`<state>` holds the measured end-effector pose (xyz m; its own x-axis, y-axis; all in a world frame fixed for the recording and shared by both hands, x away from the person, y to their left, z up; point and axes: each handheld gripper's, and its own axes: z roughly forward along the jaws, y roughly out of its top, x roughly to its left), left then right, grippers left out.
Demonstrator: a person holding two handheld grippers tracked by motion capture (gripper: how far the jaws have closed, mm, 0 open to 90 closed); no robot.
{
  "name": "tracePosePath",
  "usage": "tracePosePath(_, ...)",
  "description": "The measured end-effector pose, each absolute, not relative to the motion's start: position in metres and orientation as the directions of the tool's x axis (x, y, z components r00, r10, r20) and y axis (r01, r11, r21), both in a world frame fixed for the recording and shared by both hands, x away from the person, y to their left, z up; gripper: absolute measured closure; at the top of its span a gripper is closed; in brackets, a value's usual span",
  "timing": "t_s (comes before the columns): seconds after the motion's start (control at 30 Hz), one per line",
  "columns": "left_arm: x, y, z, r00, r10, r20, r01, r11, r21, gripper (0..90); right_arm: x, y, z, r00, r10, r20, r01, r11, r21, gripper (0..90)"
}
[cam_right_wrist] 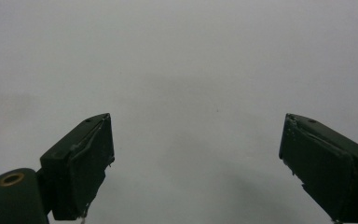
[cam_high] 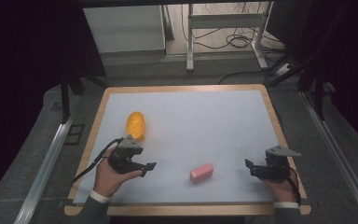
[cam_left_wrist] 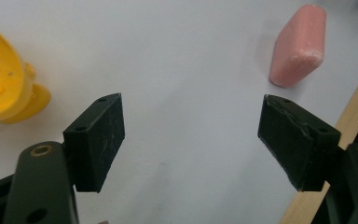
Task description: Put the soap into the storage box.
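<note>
A pink soap-like bar (cam_high: 201,172) lies on the white table top (cam_high: 205,121), near the front and slightly right of centre. A yellow oval dish (cam_high: 135,125) with small bumps inside stands at the left. My left gripper (cam_high: 148,169) is open just in front of the dish and points right towards the bar. In the left gripper view the bar (cam_left_wrist: 298,46) lies ahead at upper right and the dish (cam_left_wrist: 2,84) at the left, with nothing between the jaws of the left gripper (cam_left_wrist: 191,135). My right gripper (cam_high: 250,168) is open right of the bar; the right gripper (cam_right_wrist: 196,149) is empty.
The white top has a wooden rim (cam_high: 186,88), and the front rim (cam_left_wrist: 349,126) runs close to my left gripper. Beyond the table are grey floor, metal rails (cam_high: 46,163), a desk frame (cam_high: 223,28) and cables.
</note>
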<state>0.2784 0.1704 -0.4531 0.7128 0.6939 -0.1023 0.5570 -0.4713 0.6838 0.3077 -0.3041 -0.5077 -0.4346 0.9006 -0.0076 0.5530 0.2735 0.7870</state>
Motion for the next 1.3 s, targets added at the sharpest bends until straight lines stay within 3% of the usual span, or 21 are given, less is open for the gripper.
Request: tracePosePath(1.3, 0.279, 0.110, -0.451, 0.784, 0.616, -0.079, 0.502, -0.554, 0.664, 24.2, 0.308, -0.297, -0.512, -0.459, 0.888, -0.039, 0.548, 0.317, 0.774, 10.4)
